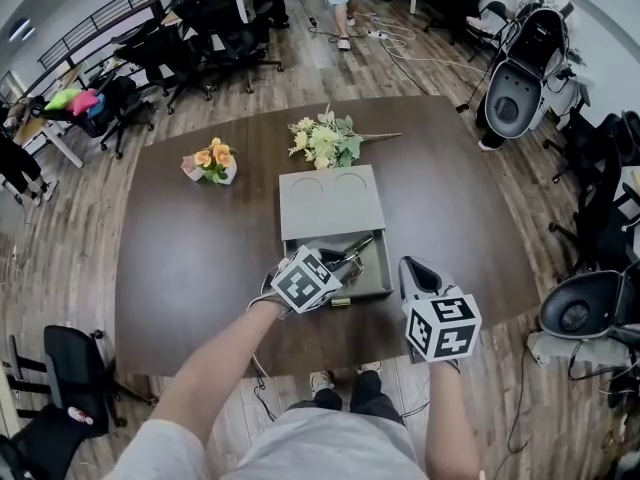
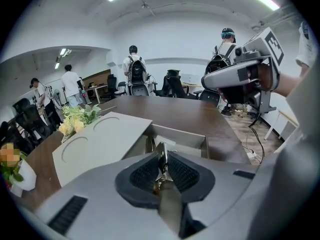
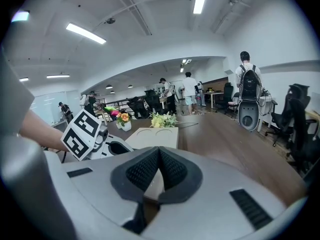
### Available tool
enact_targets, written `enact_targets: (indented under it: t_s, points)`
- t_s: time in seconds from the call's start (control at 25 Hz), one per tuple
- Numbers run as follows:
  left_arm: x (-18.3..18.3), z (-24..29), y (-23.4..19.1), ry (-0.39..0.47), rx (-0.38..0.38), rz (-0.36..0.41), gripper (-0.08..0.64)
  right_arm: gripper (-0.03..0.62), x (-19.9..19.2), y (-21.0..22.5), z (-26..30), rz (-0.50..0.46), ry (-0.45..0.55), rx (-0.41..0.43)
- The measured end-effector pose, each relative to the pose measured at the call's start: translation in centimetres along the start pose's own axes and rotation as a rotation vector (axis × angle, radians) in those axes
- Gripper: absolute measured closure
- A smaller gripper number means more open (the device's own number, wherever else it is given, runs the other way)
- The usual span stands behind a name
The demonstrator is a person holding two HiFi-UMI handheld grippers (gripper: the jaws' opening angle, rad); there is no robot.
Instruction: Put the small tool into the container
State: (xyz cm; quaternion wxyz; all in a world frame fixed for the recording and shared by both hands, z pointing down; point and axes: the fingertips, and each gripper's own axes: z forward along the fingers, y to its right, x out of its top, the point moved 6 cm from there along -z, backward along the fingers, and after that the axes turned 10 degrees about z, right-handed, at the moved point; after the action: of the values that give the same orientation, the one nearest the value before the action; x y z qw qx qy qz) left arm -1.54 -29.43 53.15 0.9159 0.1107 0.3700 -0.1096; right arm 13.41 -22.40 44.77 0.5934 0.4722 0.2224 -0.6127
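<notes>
Left gripper: the left gripper (image 1: 332, 268) was over the open near end of the container, its jaws pressed together on the small tool
Small tool: the small tool (image 2: 162, 156), a thin metal piece, stood upright between the left pads (image 2: 145, 174), above the open compartment and not lying in it
Container: the container (image 1: 300, 230), a flat grey box, sat mid-table; its lid (image 1: 330, 201), with two round recesses, was slid toward the far side, so the near compartment lay open
Inside: a dark, long tool (image 1: 356, 245) lay aslant in the open compartment
Right gripper: the right gripper (image 1: 421, 276) was held just right of the container, apart from it, its jaw tips touching with nothing between them
Table: the dark brown table (image 1: 190, 258) carried a pale bunch of flowers (image 1: 324, 141) just beyond the lid and a small pot of orange flowers (image 1: 211, 162) further left
</notes>
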Motion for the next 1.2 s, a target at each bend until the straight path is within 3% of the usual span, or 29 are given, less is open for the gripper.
enact_targets:
  t_s: [1.2]
  points:
    - [0.1,0.0,0.9,0.012,0.001,-0.043,0.476,0.589,0.2,-0.1,0.3,-0.009,-0.013,0.024]
